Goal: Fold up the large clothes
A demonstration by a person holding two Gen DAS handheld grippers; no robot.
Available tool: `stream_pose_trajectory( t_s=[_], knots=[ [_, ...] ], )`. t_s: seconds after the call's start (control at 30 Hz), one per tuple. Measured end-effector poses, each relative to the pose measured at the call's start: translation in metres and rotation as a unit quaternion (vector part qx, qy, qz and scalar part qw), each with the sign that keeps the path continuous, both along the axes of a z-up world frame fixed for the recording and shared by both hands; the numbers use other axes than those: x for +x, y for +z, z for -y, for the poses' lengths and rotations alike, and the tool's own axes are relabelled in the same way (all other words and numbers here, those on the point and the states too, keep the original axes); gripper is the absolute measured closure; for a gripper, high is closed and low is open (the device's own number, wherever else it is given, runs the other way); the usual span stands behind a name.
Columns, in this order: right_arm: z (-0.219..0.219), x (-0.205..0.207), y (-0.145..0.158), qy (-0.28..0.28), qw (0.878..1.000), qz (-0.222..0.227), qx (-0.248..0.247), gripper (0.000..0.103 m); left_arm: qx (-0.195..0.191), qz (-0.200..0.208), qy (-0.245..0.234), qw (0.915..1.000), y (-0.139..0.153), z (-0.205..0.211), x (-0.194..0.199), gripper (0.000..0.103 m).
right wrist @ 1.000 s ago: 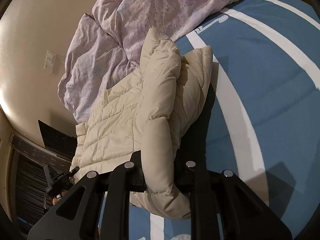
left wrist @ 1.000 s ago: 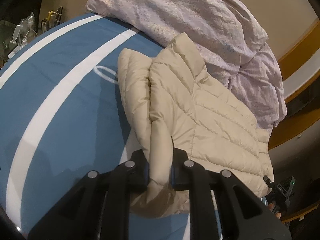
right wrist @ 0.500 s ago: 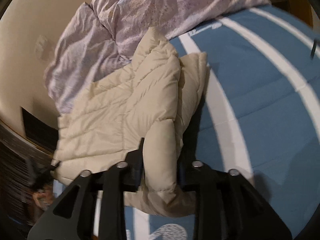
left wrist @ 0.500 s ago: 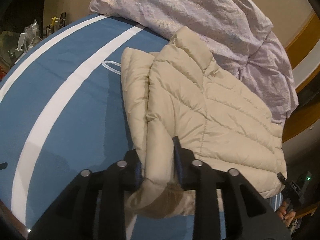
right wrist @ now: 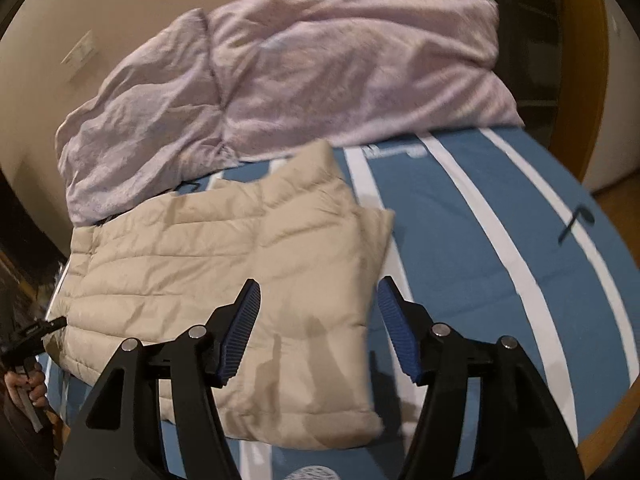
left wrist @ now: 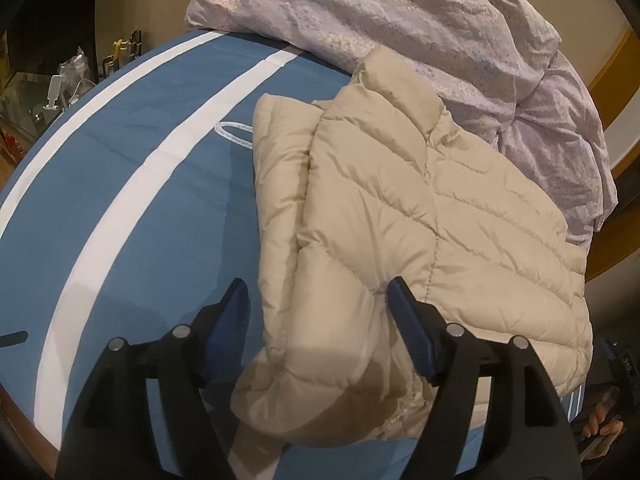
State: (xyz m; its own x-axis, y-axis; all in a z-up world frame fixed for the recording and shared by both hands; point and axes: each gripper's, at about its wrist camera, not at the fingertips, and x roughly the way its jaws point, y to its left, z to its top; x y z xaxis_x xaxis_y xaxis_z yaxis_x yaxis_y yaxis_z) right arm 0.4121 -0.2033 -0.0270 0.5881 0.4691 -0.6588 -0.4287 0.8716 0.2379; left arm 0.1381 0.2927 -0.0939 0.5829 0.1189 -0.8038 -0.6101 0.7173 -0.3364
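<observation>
A single bed point(left wrist: 132, 184), covered in one blue sheet with white stripes, is carrying everything in view. One crumpled lilac duvet point(left wrist: 420, 28) is lying heaped along the far side of the bed, against the wall. One beige quilted puffer jacket point(left wrist: 420, 220) is lying flat on the sheet just in front of the duvet, its collar touching the duvet's edge; a sleeve or side panel is lying folded over the body, forming a doubled band along one edge. The jacket's long axis is running away from both cameras, collar far and hem near. The left claw point(left wrist: 318, 322) is opening, its two blue-padded fingers standing spread on either side of the near folded end of the jacket; the cloth is lying between the jaws but the pads are not pressing it. The right claw point(right wrist: 318, 328) is likewise opening, spread above the near corner of the jacket point(right wrist: 240, 280), with cloth showing between the jaws and no contact visible. Both claws are sitting at the hem end, the left appearing lower and closer to the fabric. Judged from the layout, one lengthwise fold appears done and a crosswise fold, hem toward collar, would be the likely remaining step. In each view the person's other hand point(right wrist: 28, 380), gripping its handle, is showing at the frame's edge.
</observation>
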Motion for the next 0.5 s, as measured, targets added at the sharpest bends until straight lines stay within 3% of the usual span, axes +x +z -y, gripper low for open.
stream_pose_trajectory(
  t_s=[0.23,0.5],
  knots=[
    [-0.051,-0.025,-0.001,0.067,0.998,0.016,-0.014,0.04,-0.024,0.012,0.01,0.9996,-0.004,-0.002,-0.001,0.028],
    [-0.072,-0.047,-0.025,0.09,0.993,0.031,-0.064,0.04,-0.05,0.028,0.018,0.9982,-0.008,-0.006,-0.002,0.028]
  ],
)
